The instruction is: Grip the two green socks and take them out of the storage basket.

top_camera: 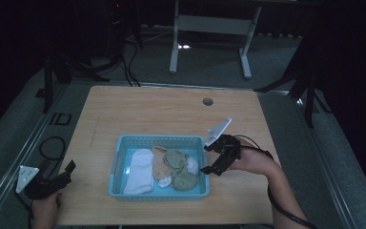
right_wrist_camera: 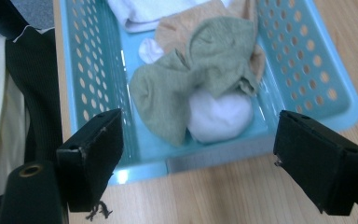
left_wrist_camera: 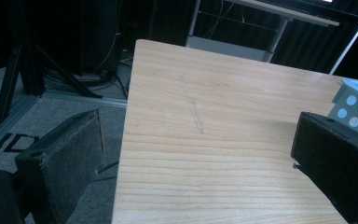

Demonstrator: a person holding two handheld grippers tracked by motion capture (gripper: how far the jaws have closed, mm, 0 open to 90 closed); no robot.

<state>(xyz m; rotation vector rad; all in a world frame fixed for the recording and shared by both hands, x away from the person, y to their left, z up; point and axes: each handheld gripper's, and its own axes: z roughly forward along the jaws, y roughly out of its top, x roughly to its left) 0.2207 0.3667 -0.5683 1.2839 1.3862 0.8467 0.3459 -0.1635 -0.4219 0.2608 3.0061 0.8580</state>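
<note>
the right gripper (top_camera: 208,160) is just beside the right end of the blue basket (top_camera: 119,157) on the table (top_camera: 162,107), and its jaws are wide apart with nothing in them. in the right gripper view the green sock (right_wrist_camera: 200,74) lies in the basket on top of a white sock (right_wrist_camera: 220,116) and a peach sock (right_wrist_camera: 179,28). the left gripper (top_camera: 66,172) sits at the table's left edge, well apart from the basket, jaws wide and empty too.
</note>
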